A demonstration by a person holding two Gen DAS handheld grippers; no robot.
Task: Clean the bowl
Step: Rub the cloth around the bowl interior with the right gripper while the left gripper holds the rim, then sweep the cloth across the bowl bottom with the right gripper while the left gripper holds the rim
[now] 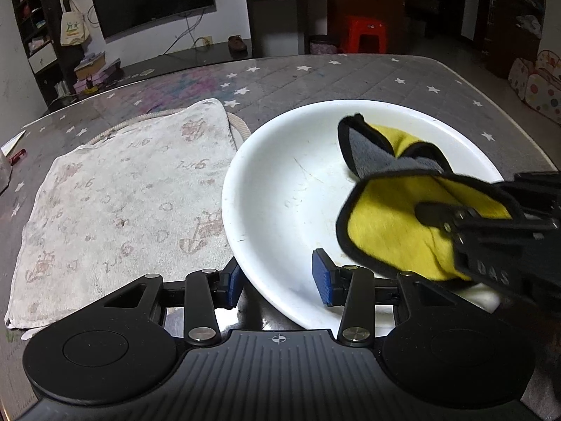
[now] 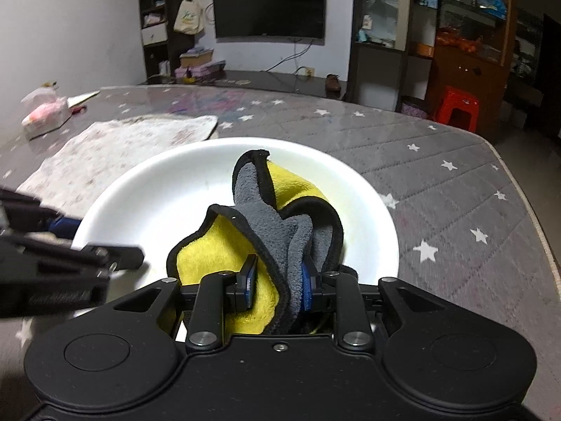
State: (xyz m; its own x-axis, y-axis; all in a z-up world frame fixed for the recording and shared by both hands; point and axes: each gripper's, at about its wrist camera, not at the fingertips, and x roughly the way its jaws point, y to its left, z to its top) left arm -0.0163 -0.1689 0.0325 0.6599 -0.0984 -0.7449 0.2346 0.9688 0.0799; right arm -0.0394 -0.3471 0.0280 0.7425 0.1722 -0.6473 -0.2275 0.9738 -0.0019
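Left hand-held gripper (image 1: 280,275) is clamped across the white bowl's (image 1: 280,182) near rim; right hand-held gripper (image 2: 277,286) is closed on the yellow-grey cloth (image 2: 266,224) inside the bowl, which sits beside a towel (image 1: 119,203) toward the tabletop's (image 1: 350,77) near edge. Rim grip is shallow, so the bowl could be tipped or slid if the cloth is pressed hard.

Left gripper (image 1: 278,279) astride bowl (image 1: 280,182) rim
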